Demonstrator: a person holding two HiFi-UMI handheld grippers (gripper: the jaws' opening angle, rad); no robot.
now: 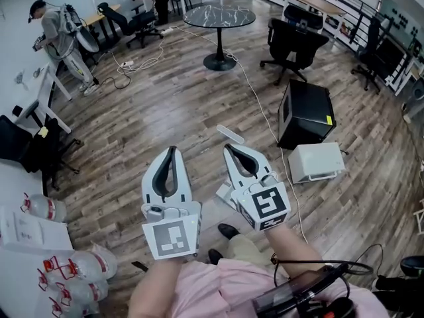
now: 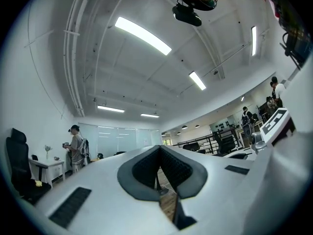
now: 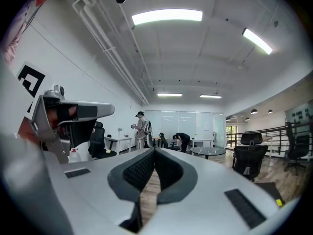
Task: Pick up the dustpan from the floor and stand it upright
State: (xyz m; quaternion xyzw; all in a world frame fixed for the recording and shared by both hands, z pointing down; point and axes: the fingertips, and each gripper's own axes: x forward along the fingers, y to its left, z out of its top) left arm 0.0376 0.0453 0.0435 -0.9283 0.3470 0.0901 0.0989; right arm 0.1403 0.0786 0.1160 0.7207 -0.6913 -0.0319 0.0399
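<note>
A white object lies on the wood floor, largely hidden behind my right gripper. Its flat body shows beside the gripper and a white handle-like end sticks out beyond the tips; it looks like the dustpan. My left gripper and right gripper are held side by side above the floor, both shut with nothing between the jaws. The left gripper view shows the left gripper with its tips together, pointing across the room. The right gripper view shows the right gripper shut in the same way.
A black case and a white box sit on the floor to the right, with a cable running past them. A round black table and office chair stand farther off. Water bottles lie at lower left. People stand at desks far left.
</note>
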